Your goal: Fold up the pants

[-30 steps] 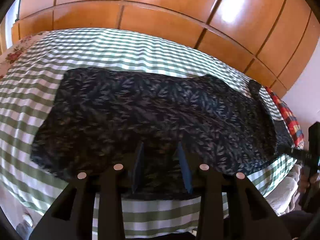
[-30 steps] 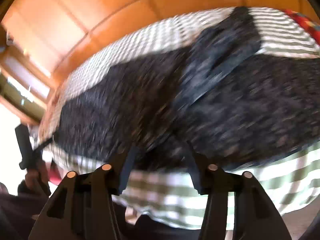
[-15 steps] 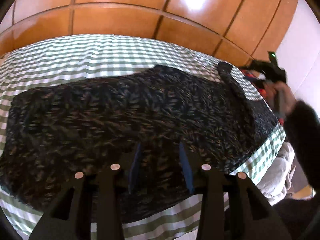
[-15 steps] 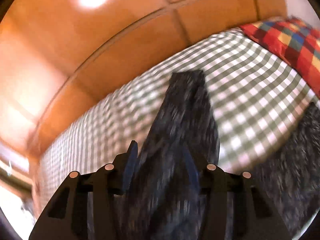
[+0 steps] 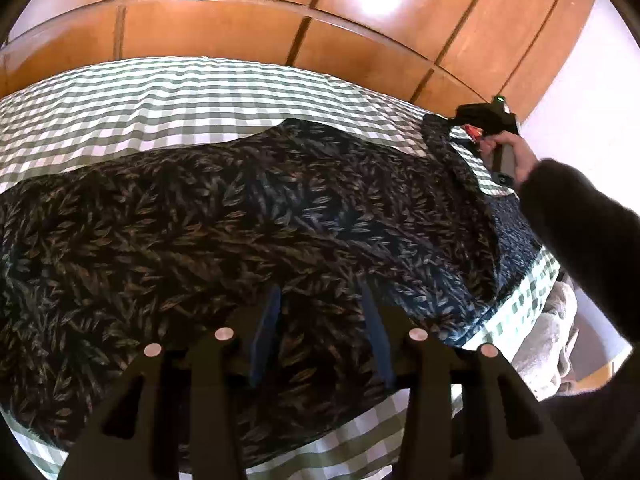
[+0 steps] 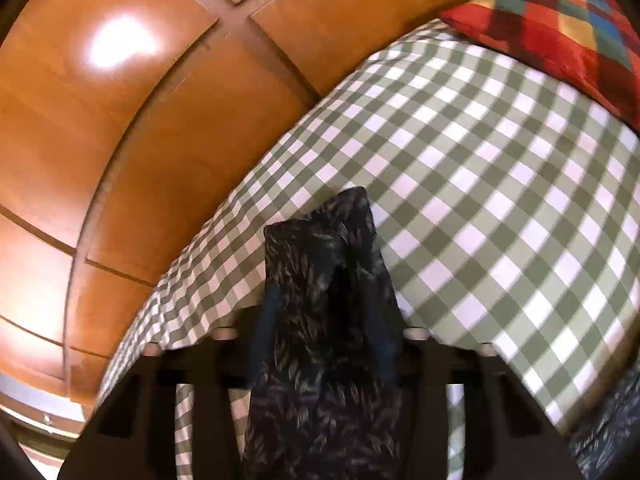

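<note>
The pants (image 5: 248, 232) lie across the frame's middle on the checked bed (image 5: 160, 92). The left gripper (image 5: 320, 300) hovers low over them, jaws parted and empty — the right gripper (image 6: 324, 308), at upper right in the left view, has its jaws clamped on a pants corner.

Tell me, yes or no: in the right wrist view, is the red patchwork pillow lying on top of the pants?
No. The red patchwork pillow sits at the far corner of the checked bedspread, well apart from the pants between the right gripper fingers.

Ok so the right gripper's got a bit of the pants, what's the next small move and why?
Probably carry the right gripper leftward over the pants, toward the far end. Its fingers pinch a lifted end of the fabric, while the rest lies spread flat on the checked bedspread, and the left gripper hovers open above it.
</note>
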`<state>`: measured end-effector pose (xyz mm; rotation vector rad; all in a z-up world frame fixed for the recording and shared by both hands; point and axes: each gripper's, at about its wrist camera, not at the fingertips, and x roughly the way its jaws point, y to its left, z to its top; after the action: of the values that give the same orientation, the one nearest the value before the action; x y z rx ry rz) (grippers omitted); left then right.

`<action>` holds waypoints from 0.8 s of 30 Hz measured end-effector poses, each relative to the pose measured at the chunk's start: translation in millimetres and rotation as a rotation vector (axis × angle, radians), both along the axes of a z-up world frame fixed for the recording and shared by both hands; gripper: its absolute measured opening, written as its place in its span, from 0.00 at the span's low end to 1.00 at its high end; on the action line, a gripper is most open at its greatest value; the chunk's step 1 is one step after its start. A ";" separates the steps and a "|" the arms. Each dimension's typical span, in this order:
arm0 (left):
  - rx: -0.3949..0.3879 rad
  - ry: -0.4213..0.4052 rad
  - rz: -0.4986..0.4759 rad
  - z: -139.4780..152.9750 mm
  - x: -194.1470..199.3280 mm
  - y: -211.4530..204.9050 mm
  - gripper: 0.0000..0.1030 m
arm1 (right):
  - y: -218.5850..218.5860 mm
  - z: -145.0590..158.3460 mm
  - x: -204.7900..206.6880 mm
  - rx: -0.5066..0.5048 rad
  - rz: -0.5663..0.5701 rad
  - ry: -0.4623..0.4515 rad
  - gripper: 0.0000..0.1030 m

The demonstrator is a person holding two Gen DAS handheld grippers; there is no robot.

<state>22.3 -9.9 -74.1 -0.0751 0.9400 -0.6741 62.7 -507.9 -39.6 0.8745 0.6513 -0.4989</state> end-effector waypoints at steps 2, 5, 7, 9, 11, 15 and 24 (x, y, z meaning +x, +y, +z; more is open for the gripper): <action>0.002 -0.002 -0.024 1.3 -0.8 -5.5 0.41 | 4.9 8.1 4.5 -0.046 0.024 0.011 0.05; -0.001 0.000 -0.077 2.9 -3.2 -17.6 0.42 | 18.4 29.3 6.0 -0.157 0.071 0.027 0.04; -0.001 -0.003 -0.126 3.5 -6.6 -30.1 0.43 | 24.2 42.5 0.6 -0.207 0.088 0.033 0.04; 0.001 -0.010 -0.197 5.9 -11.9 -47.5 0.43 | 29.4 59.7 -11.1 -0.250 0.105 0.027 0.04; 0.001 -0.023 -0.252 9.0 -16.3 -61.4 0.46 | 31.6 73.6 -23.7 -0.274 0.107 0.012 0.04; -0.015 -0.027 -0.391 12.7 -29.8 -100.7 0.49 | 36.1 109.6 -59.2 -0.322 0.098 -0.029 0.04; 0.082 -0.047 -0.516 0.1 -53.1 -163.9 0.47 | 26.4 169.3 -161.0 -0.389 0.035 -0.100 0.04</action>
<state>-30.8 -173.9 -74.0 0.2644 0.9473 -1.1055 -98.3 -481.5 129.7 0.5158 0.4561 -0.5251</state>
